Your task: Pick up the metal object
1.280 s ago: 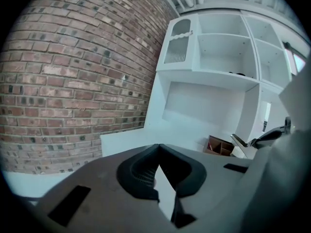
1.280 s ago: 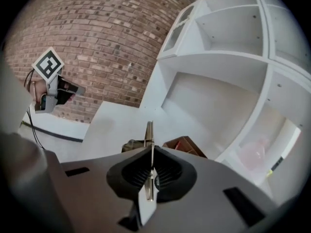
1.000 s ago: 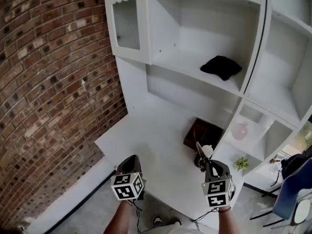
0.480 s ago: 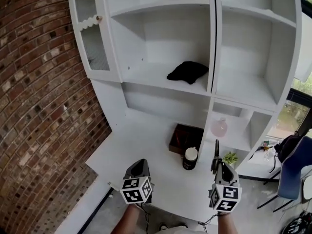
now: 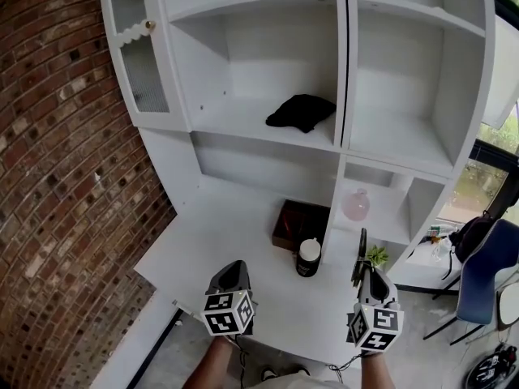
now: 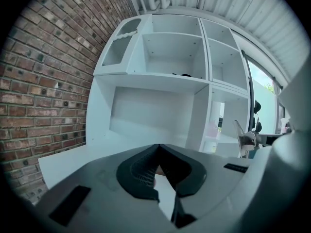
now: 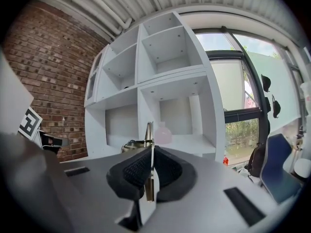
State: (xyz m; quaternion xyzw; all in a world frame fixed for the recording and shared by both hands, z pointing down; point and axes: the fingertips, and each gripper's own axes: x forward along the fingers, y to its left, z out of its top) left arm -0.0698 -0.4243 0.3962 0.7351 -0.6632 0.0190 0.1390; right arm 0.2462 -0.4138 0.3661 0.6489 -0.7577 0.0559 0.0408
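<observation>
The left gripper (image 5: 233, 275) hovered over the white surface (image 5: 203, 241), jaws pressed together on nothing. The right gripper (image 5: 364, 280) had its jaws clenched on the thin flat metal object (image 5: 362, 248), held upright off the surface. The pickup looked done.

Lived-in room with display shelving, home or studio

A tall white shelf unit (image 5: 268, 47) stood with a red brick wall (image 5: 57, 160) at its left. Its shelves held a black cloth (image 5: 301, 110), a pink vase (image 5: 356, 206) and a small green plant (image 5: 376, 255). On its broad lower ledge sat a dark brown box (image 5: 298, 222) and a white-lidded black jar (image 5: 308, 258). Right of the unit were a window (image 5: 474, 193) onto greenery, a blue chair (image 5: 480, 282) and a dark bag (image 5: 469, 235). Above the unit ran a white corrugated ceiling (image 7: 160, 1).
</observation>
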